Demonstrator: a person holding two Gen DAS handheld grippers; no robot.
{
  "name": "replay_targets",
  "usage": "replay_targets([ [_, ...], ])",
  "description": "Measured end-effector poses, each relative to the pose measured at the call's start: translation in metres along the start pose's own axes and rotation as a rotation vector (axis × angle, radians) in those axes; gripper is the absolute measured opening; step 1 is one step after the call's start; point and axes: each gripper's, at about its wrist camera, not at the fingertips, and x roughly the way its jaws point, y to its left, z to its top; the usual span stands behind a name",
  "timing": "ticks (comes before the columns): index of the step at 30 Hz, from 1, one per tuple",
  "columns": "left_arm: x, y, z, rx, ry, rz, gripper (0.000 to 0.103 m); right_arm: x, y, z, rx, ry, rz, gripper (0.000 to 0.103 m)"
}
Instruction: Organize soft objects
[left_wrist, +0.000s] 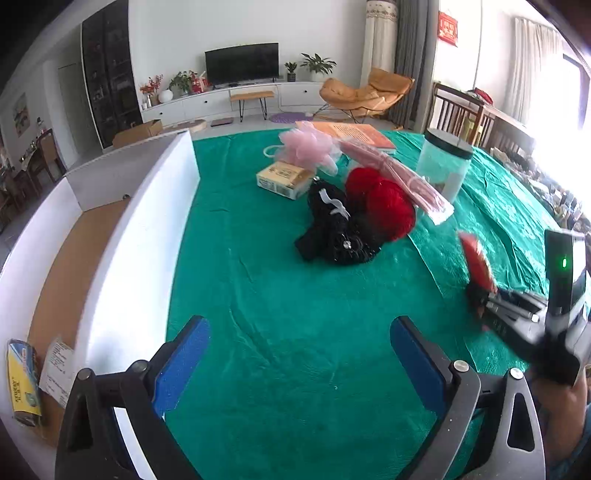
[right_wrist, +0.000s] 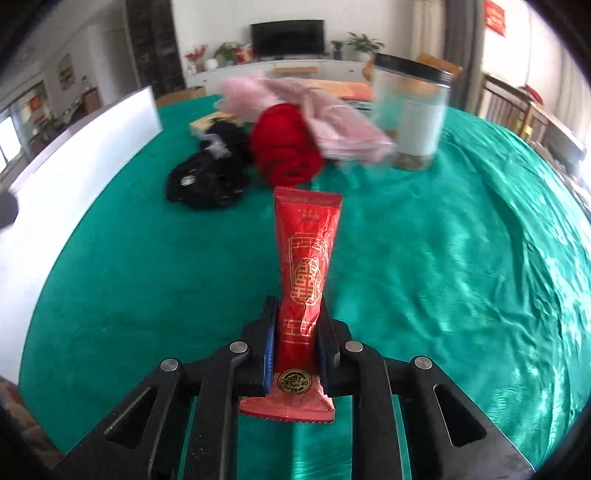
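My right gripper (right_wrist: 295, 314) is shut on a red foil packet with gold print (right_wrist: 306, 254) and holds it above the green tablecloth; it also shows in the left wrist view (left_wrist: 476, 266). My left gripper (left_wrist: 299, 339) is open and empty over the cloth beside a white cardboard box (left_wrist: 122, 229). A pile lies mid-table: a black knitted item (left_wrist: 332, 229), red yarn (left_wrist: 384, 203), a pink mesh puff (left_wrist: 310, 147), a pink packet bundle (left_wrist: 399, 177) and a tissue pack (left_wrist: 284, 179).
A clear jar with a black lid (left_wrist: 445, 162) stands right of the pile. An orange book (left_wrist: 354, 133) lies behind it. The box holds a yellow packet (left_wrist: 24, 380) and a paper slip (left_wrist: 55, 369). Chairs stand at the table's far right.
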Motion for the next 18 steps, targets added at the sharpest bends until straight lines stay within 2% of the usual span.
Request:
replay_targets([
  [1,0.012,-0.007,0.000,0.011,0.023,-0.012,0.098,0.003,-0.023,0.010,0.054,-0.008,-0.059,0.020],
  [3,0.035,-0.017,0.002,0.021,0.044,-0.032,0.098,0.006,-0.067,0.026,0.157,-0.045,-0.100,0.026],
  [5,0.055,-0.021,0.008,0.025,0.046,-0.029,0.098,0.003,-0.094,0.034,0.217,-0.041,-0.103,0.056],
  [6,0.064,-0.022,0.011,0.024,0.045,-0.022,0.098,0.000,-0.099,0.032,0.230,-0.037,-0.094,0.080],
  [10,0.096,-0.020,0.020,0.002,0.052,-0.023,0.098,-0.009,-0.088,0.011,0.183,-0.058,-0.131,0.080],
  [13,0.107,-0.023,0.019,0.033,0.069,-0.021,0.098,-0.009,-0.079,0.015,0.160,-0.062,-0.129,0.079],
  [18,0.110,-0.022,0.019,0.033,0.072,-0.019,0.103,0.006,-0.070,0.010,0.106,0.001,-0.155,0.079],
])
